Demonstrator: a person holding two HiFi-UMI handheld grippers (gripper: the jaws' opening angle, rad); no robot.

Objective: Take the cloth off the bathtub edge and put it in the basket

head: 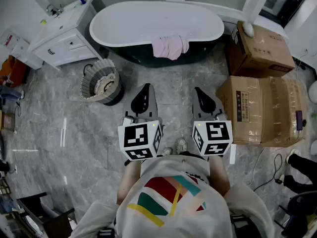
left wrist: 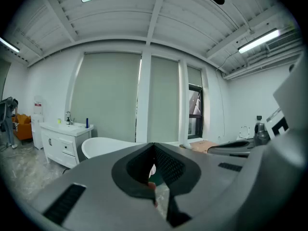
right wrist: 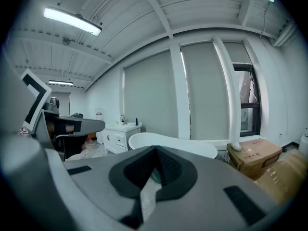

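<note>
Hanging over the near rim of the tub [head: 148,21], the pink cloth [head: 170,46] lies in loose folds, part inside and part down the dark outer wall. Only the head view shows it. The basket [head: 100,81], striped and round, stands on the grey floor [head: 59,133] to the left of the cloth, just off the tub's near left end, and it too appears in the head view alone.

Both grippers are well short of the tub, side by side in front of the person and pointing toward it. The left gripper [head: 144,89] has its jaws pressed together with nothing between them, as its own view [left wrist: 154,146] shows plainly. The right gripper [head: 200,92] is likewise closed and empty [right wrist: 154,150].

Each gripper view lets the white tub rim [left wrist: 103,146] [right wrist: 173,146] rise above its jaws, whose bulk covers the stretch where the cloth hangs. They add what the head view lacks: tall blinds [left wrist: 108,97] and ceiling lights [right wrist: 72,20]. The white vanity [head: 64,36] left of the tub is in all three views. Cardboard boxes [head: 260,48] stand to the right, and the right gripper view catches one [right wrist: 254,157] too.
</note>
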